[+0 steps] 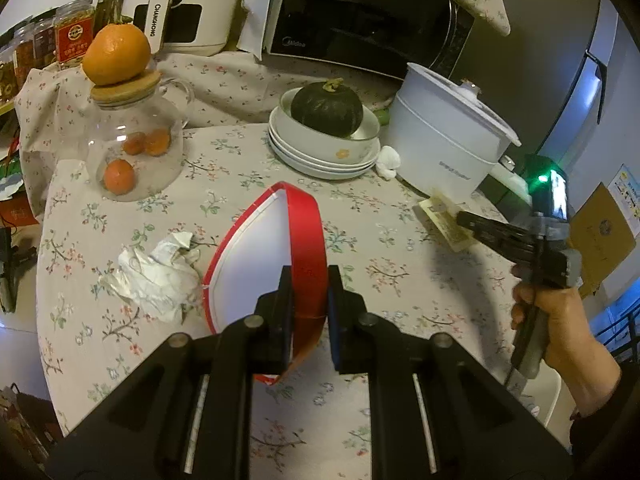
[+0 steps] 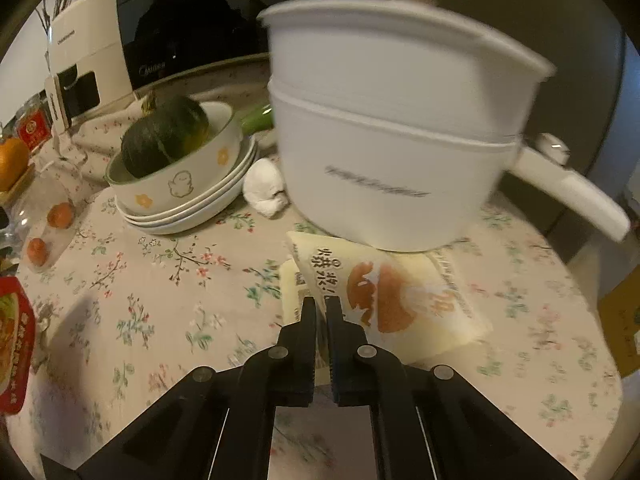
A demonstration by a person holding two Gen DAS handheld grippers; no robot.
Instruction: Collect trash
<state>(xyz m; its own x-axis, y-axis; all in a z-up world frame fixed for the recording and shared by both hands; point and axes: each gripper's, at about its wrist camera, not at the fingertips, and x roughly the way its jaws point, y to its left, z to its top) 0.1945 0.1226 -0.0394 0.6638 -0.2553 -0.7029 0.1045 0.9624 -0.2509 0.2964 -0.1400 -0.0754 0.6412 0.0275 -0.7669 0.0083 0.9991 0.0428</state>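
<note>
left tool (image 1: 308,280): clamped on red paper bowl (image 1: 256,256) rim | crumpled tissue (image 1: 154,276) beside bowl

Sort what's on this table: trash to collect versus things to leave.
Trash: red paper bowl, held by left gripper; yellow wrapper, pinched by right gripper; crumpled paper.
Leave: squash, stacked dishes, white pot, glass jar.

Home kitchen: microwave (image 1: 360,16), electric pot (image 1: 444,128), floral tablecloth (image 1: 360,248).
</note>
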